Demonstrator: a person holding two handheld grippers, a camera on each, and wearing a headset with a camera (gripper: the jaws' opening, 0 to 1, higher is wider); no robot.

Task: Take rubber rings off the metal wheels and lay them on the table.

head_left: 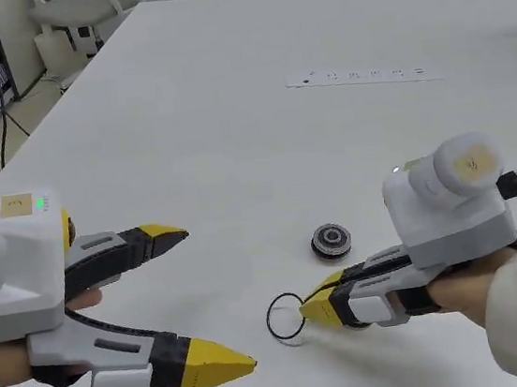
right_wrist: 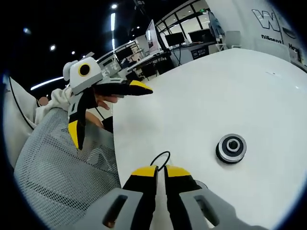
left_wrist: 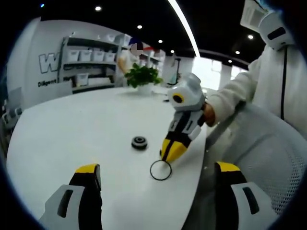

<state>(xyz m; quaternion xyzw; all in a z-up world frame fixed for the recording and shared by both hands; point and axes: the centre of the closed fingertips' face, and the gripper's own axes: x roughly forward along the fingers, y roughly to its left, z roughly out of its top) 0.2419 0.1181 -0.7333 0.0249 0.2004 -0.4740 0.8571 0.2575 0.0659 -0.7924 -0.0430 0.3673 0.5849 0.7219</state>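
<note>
Item 1, rubber ring (head_left: pixel 285 318): black, thin, off the wheel. It lies flat on the white table (head_left: pixel 233 140), near the table's front edge.

Item 2, metal wheel (head_left: pixel 331 239): small, dark-rimmed, flat on the table at 1 o'clock from the ring, near it but apart.

Item 3, right gripper (head_left: pixel 312 308): yellow-tipped, jaws drawn to a narrow slit. Its tips are at the ring's 3 o'clock edge, and in the right gripper view the ring's edge runs into the slit.

Item 4, left gripper (head_left: pixel 216 295): at 9 o'clock from the ring, jaws spread wide and holding nothing.

Item 5, power strip (head_left: pixel 362 75): white, far off at 12 o'clock.
</note>
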